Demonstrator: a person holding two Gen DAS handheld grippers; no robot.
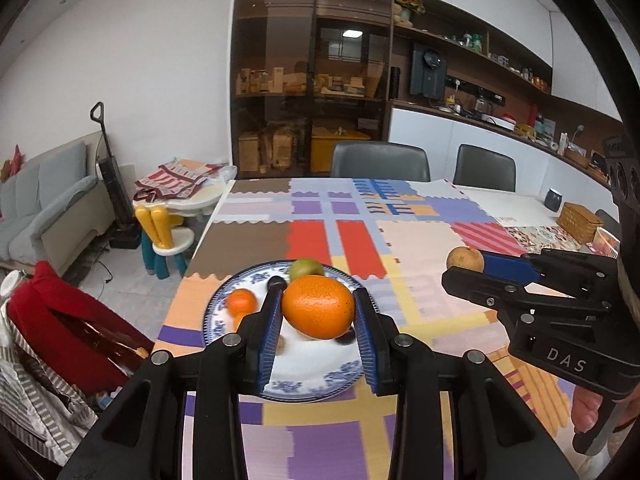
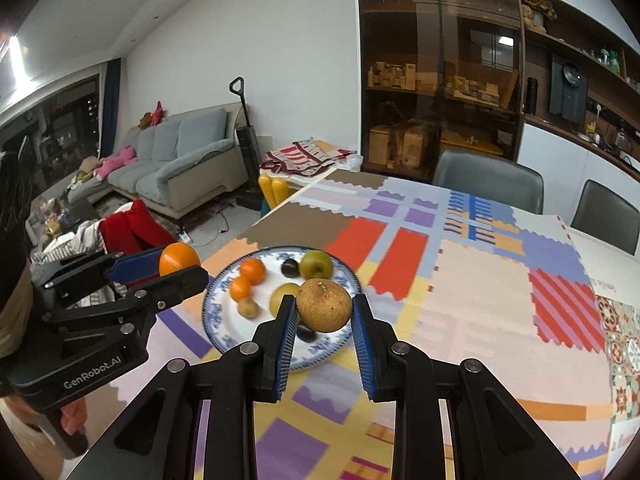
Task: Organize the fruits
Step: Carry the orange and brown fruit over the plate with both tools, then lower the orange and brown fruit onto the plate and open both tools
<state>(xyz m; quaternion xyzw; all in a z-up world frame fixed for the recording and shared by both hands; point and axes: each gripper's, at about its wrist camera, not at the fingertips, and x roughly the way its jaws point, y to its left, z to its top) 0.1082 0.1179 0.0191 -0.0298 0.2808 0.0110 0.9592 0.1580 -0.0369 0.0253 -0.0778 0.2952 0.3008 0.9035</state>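
Note:
My left gripper (image 1: 318, 312) is shut on a large orange (image 1: 318, 306) and holds it above a blue-and-white plate (image 1: 320, 380). It also shows in the right wrist view (image 2: 180, 266), with the orange (image 2: 178, 258) in it. My right gripper (image 2: 324, 312) is shut on a brown pear (image 2: 324, 304) above the plate's near rim (image 2: 212, 320). The right gripper shows in the left wrist view (image 1: 466, 266) with the pear (image 1: 464, 259). On the plate lie two tangerines (image 2: 253, 270), a green apple (image 2: 316, 264), dark plums (image 2: 290, 268), a yellow fruit (image 2: 282, 294) and a small brown fruit (image 2: 248, 307).
The plate sits on a patchwork tablecloth (image 2: 480, 300) near the table's left edge. Two grey chairs (image 1: 380, 160) stand at the far side. A wicker box (image 1: 578, 222) and a dark cup (image 1: 554, 199) stand far right. A red-draped chair (image 1: 60, 320) stands left.

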